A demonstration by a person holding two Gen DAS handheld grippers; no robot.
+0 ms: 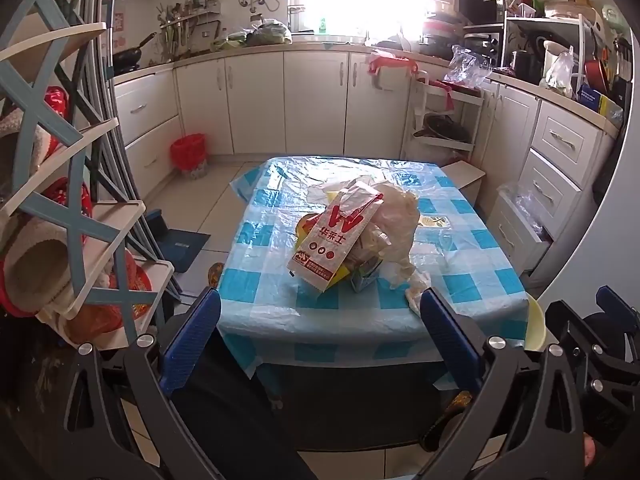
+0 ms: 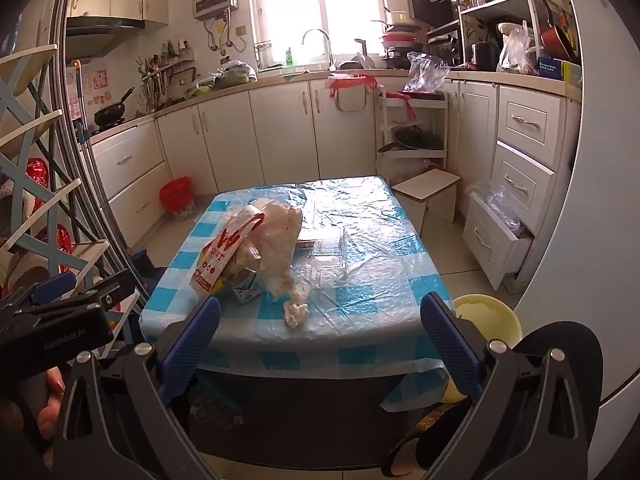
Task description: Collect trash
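Observation:
A pile of trash sits on the table with the blue checked plastic cover: a white paper bag with a red W, a crumpled whitish plastic bag and a small carton under them. The same paper bag, plastic bag, carton and a crumpled tissue show in the right wrist view. My left gripper is open and empty, short of the table's near edge. My right gripper is open and empty, at the near edge too.
A red-lined bin stands on the floor by the cabinets at the left. A yellow stool stands at the table's near right corner. A blue-and-cream rack is close on the left. A white box and open drawers are at the right.

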